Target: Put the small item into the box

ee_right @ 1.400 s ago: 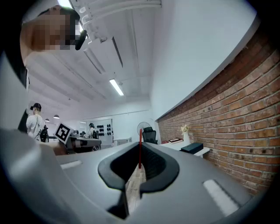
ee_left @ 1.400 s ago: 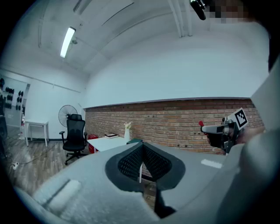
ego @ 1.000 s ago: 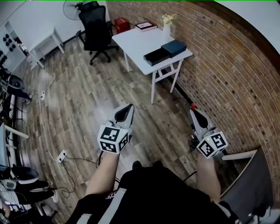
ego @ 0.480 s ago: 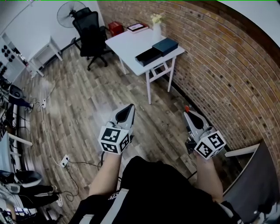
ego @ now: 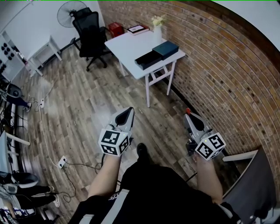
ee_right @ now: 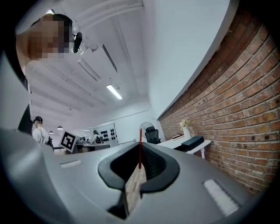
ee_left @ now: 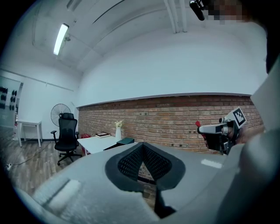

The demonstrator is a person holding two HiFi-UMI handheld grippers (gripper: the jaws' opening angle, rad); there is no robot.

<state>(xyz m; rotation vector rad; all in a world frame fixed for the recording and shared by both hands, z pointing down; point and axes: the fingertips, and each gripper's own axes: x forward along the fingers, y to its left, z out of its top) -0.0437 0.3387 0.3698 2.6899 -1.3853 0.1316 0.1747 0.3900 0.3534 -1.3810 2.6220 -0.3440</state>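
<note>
A dark open box (ego: 147,60) lies next to its teal lid (ego: 166,49) on the white table (ego: 127,43), far ahead of both grippers. The lid (ee_left: 125,141) also appears in the left gripper view, and the box (ee_right: 193,142) in the right gripper view. My right gripper (ego: 189,115) is held at waist height, shut on a thin red item (ee_right: 140,148) whose red end (ego: 188,111) sticks out at the tips. My left gripper (ego: 127,113) is shut with nothing in it, its jaws meeting at the tips (ee_left: 143,145). It sees the right gripper (ee_left: 202,128) to its right.
A white vase with flowers (ego: 157,27), a book (ego: 137,29) and a red box (ego: 116,29) are at the table's far end. A black office chair (ego: 91,35) and a fan (ego: 67,8) stand beyond. The brick wall (ego: 218,74) runs along the right. Cables and a socket strip (ego: 62,162) lie on the wooden floor.
The person has stepped forward, a foot now showing between the arms, and the view has swung a little. Both grippers keep their pose and the right one still holds the red item.
</note>
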